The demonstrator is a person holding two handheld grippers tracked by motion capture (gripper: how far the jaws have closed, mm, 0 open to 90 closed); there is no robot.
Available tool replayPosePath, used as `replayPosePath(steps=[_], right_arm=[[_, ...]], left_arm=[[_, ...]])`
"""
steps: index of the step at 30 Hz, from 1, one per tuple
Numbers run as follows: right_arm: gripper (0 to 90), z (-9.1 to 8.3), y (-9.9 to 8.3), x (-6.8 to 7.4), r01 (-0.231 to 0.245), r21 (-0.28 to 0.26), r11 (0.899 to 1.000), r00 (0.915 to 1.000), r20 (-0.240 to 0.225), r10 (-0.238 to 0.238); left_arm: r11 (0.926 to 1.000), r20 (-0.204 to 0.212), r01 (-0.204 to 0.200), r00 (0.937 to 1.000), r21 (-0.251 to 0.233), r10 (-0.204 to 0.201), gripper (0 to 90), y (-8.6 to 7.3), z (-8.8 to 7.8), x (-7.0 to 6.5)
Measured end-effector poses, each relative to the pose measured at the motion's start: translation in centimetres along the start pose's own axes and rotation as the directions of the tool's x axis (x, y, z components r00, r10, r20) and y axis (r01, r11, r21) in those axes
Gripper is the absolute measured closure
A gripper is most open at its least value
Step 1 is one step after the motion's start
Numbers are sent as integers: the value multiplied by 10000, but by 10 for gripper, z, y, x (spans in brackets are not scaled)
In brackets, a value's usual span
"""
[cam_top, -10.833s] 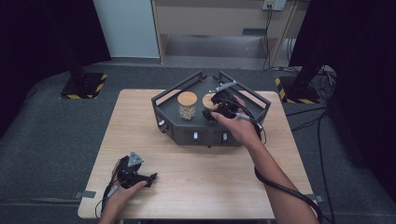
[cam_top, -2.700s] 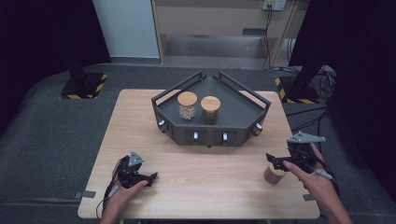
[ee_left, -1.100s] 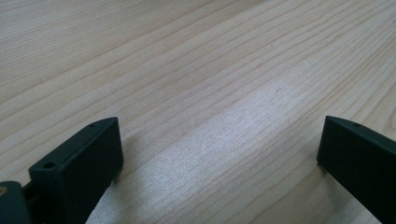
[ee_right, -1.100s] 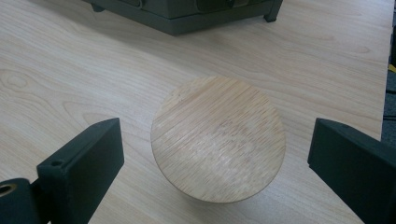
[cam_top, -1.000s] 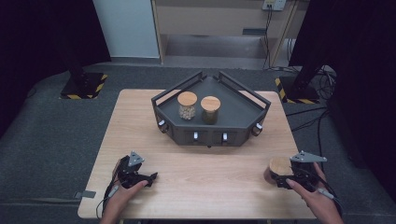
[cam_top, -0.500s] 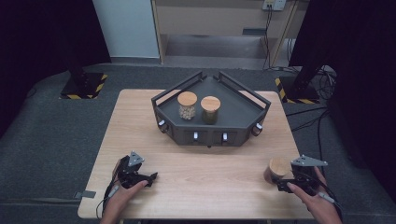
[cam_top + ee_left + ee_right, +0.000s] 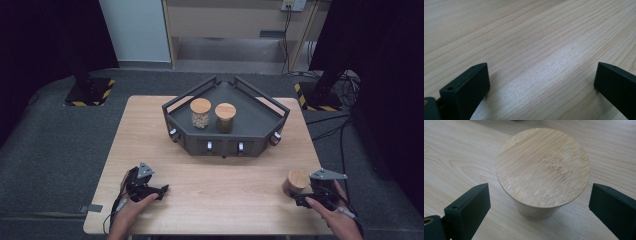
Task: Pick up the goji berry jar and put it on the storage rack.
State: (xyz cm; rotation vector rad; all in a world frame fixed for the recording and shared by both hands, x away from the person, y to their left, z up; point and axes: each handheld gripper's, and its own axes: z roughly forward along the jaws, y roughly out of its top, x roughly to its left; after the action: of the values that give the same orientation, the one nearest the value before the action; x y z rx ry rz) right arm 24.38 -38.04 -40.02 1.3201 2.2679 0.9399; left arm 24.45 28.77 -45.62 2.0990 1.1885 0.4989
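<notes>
Since the earlier frames the right gripper (image 7: pixel 309 196) has carried a small round jar with a flat bamboo lid (image 7: pixel 296 182) out of the tray, set it down at the near right of the table and let go; over the last second it has backed off slightly toward the person. Left side unchanged throughout.

Left to right: the left gripper (image 7: pixel 152 189) rests on the pale wooden table (image 7: pixel 220 185) at the near-left corner, hand on it, jaws spread wide with bare wood grain between them in the left gripper view, probably just parked out of the way. The dark grey angular tray with knobs along its front (image 7: pixel 260 120) sits at the far centre holding two lidded glass jars side by side: a jar with pale contents (image 7: pixel 200 113) and a darker jar (image 7: pixel 225 117).

At the right, the removed jar stands upright on the table, well apart from the tray. In the right gripper view its lid (image 7: pixel 542 166) sits between the jaws, which stand wide open and clear of it on both sides, so it's released, not gripped. Likely a finished placement.
</notes>
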Motion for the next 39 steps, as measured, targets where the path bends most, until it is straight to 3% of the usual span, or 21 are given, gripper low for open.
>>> replayPosePath(steps=[19,25,31,39], right_arm=[[74,15,1,2,-4,262,9997,10000,-99,7],[130,20,3,2,-67,166,9998,10000,19,67],[257,24,7,9,195,179,9996,9993,322,-201],[260,23,6,11,-4,155,9999,9991,415,-2]], left_arm=[[10000,0,1,10000,-2,-1,0,0,0,0],[10000,0,0,10000,0,0,0,0,0,0],[10000,0,1,10000,0,-1,0,0,0,0],[10000,1,-1,10000,3,1,0,0,0,0]])
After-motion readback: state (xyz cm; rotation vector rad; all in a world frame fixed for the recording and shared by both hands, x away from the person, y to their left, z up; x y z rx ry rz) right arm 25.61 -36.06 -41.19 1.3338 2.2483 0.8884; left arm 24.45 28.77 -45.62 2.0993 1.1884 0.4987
